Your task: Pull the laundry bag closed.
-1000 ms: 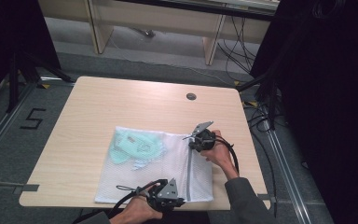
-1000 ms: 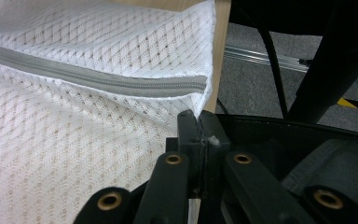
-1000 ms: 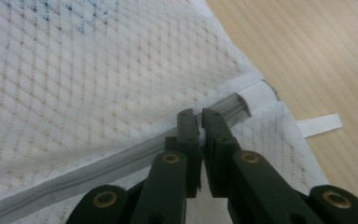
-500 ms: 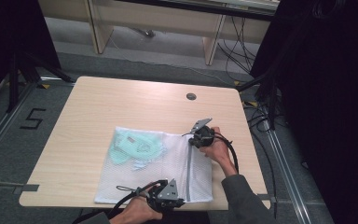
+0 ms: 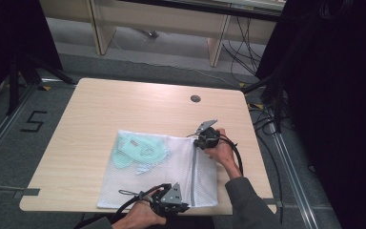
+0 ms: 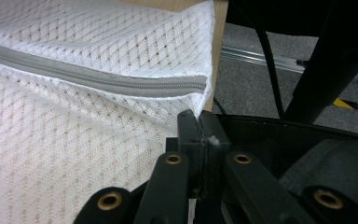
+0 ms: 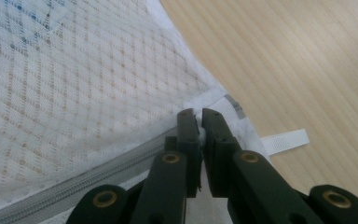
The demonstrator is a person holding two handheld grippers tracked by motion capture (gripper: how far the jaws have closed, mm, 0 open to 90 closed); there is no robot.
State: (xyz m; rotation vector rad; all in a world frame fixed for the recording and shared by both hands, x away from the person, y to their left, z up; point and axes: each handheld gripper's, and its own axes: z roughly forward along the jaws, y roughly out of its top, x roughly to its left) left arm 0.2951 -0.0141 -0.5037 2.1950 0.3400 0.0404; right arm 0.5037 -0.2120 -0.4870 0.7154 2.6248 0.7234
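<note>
At the bottom of the high view, my left gripper [image 5: 183, 208] pinches the near corner of the white mesh bag [image 5: 171, 167] tight in its fingers. Higher up, right of middle, my right gripper [image 5: 196, 141] pinches the bag's far zipper end on the desk [image 5: 124, 105].

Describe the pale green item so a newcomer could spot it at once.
On the wooden table, find the white mesh bag lying near the front edge. The pale green item shows through the bag's far-left part, the one coloured patch inside the white mesh.
</note>
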